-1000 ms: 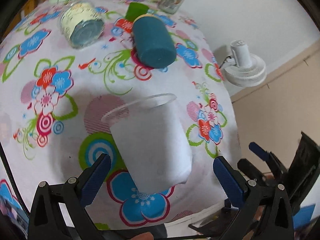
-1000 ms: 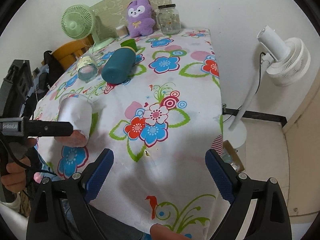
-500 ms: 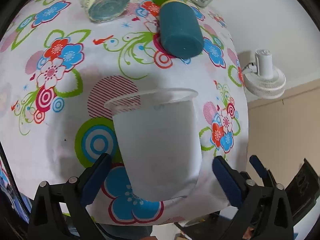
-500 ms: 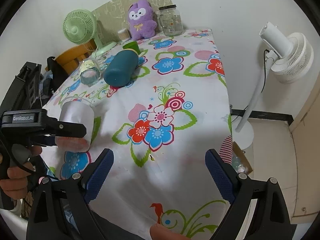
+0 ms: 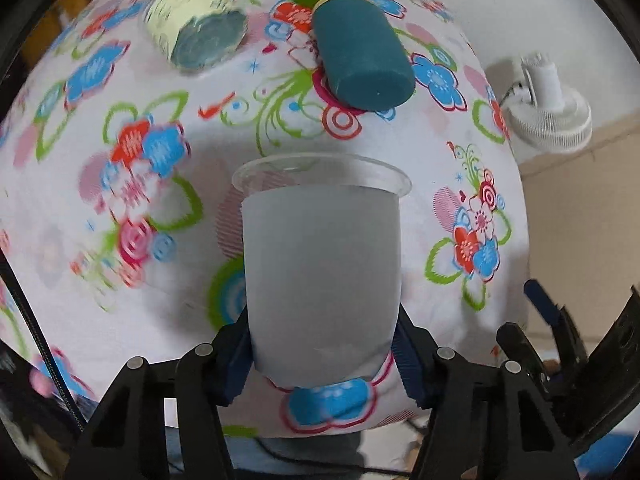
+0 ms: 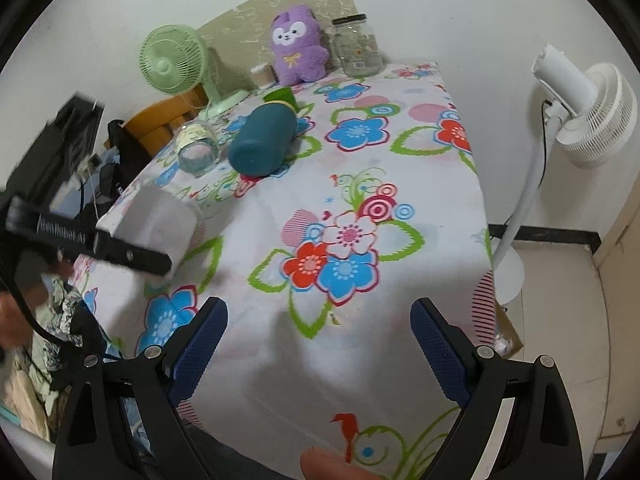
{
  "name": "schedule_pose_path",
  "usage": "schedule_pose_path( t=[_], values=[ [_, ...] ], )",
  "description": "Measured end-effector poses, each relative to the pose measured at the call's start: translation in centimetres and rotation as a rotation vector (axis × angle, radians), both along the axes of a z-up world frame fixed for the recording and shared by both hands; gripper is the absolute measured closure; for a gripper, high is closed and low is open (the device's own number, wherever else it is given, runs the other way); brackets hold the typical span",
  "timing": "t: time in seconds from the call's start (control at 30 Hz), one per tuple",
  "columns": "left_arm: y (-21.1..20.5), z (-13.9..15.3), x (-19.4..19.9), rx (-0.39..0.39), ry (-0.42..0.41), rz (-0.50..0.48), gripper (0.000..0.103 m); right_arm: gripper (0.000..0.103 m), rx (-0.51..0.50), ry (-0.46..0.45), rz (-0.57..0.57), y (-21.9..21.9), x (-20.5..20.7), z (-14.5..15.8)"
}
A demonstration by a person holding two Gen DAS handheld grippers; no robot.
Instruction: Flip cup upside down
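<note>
The cup (image 5: 322,280) is frosted, translucent white. The cloth on the desk (image 6: 400,160) is white with blue, red and green flowers. A bottle (image 5: 360,64) is dark teal; a plush toy (image 6: 298,50) purple; a small fan (image 6: 174,60) pale green.

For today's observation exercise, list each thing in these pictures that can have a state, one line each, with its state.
Frosted cup: upright, mouth up, gripped near its base.
Left gripper: jaws shut on the cup.
Right gripper: jaws open, holding nothing.
Teal bottle: lying on its side.
Glass jar: lying on its side.
Big lidded jar: upright, lid on.
Green fan: upright; whether it runs cannot be told.
</note>
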State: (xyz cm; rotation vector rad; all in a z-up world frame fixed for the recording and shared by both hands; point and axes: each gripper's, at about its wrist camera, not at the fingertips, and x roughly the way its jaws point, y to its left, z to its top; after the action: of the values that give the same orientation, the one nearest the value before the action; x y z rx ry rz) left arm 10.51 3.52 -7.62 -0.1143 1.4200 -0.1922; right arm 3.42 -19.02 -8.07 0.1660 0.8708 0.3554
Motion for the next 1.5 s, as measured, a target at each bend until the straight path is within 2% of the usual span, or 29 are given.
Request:
schedule_pose_path(
  t=[0.13, 0.3, 0.43, 0.6, 0.83, 1.07, 1.2, 1.43, 1.5],
  values=[
    [0.0, 1.9, 0.9, 0.128, -0.006, -0.124, 0.040, 0.009, -0.019, -0.026, 0.030, 1.7, -0.6, 0.0],
    [-0.3, 3.5, 1.5, 0.305, 0.027, -0.277, 0.040, 0.009, -0.021, -0.066, 0.071, 3.8, -1.2, 0.2],
    [-0.8, 3.6, 1.6, 0.409, 0.121, -0.398, 0.040, 0.009, -0.006, -0.112, 0.132, 5.9, -1.9, 0.5],
    [-1.0, 1.8, 1.2, 0.502, 0.317, -0.535, 0.040, 0.009, 0.008, -0.167, 0.208, 8.5, -2.9, 0.6],
    [-0.9, -0.8, 1.2, 0.745, 0.449, -0.666, 0.039, 0.009, 0.009, -0.256, 0.273, 11.2, -4.3, 0.6],
    [0.0, -3.6, 1.3, 0.977, 0.594, -0.742, 0.038, 0.009, 0.047, -0.319, 0.266, 12.3, -4.8, 0.1],
    [-0.4, -4.8, 1.1, 1.036, 0.635, -0.794, 0.037, 0.009, 0.058, -0.317, 0.242, 12.2, -4.3, -0.3],
    [-2.2, -5.7, 0.9, 1.076, 0.655, -0.839, 0.036, 0.009, 0.057, -0.323, 0.230, 11.8, -3.8, -0.6],
    [-2.4, -6.0, 1.1, 1.074, 0.654, -0.840, 0.029, 0.009, 0.056, -0.322, 0.229, 11.8, -3.7, -0.7]
  ],
)
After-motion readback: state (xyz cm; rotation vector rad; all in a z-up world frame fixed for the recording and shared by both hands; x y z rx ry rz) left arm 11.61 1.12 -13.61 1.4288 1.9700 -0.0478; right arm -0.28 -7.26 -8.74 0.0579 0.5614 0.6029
